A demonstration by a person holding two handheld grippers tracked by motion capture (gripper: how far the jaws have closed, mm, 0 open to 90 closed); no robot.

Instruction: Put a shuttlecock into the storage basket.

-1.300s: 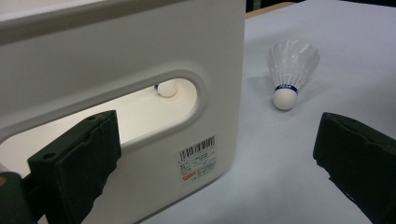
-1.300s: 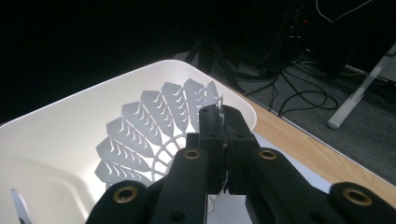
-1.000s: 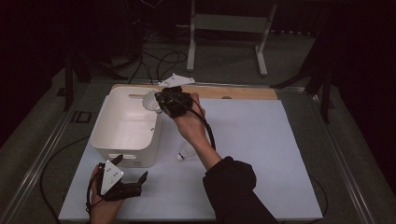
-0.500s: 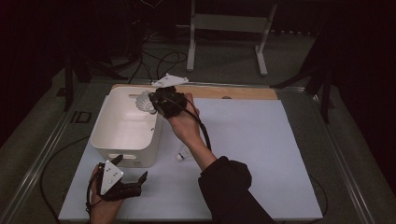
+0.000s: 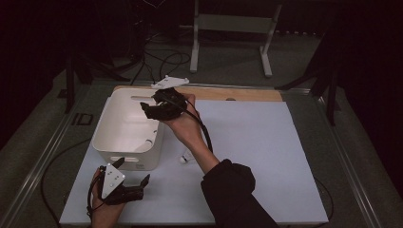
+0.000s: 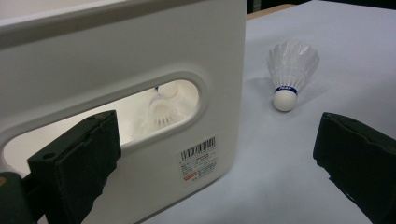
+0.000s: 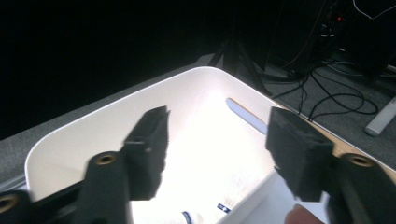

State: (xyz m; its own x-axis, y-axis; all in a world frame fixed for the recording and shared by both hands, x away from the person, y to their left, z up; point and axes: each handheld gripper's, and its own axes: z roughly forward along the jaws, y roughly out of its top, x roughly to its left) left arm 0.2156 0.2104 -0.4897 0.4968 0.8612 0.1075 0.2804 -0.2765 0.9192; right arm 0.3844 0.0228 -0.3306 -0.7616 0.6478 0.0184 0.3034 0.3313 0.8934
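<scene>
It looked like a lab or recording studio: dark surroundings, loose cables [image 5: 157,59] on grey carpet and a metal stand [image 5: 231,28] beyond the white-covered table [image 5: 266,156].

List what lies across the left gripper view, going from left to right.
Left black jaw pad → shuttlecock seen through the bin's handle slot → barcode label on the white bin wall → shuttlecock lying on the white table sheet → right black jaw pad.
</scene>
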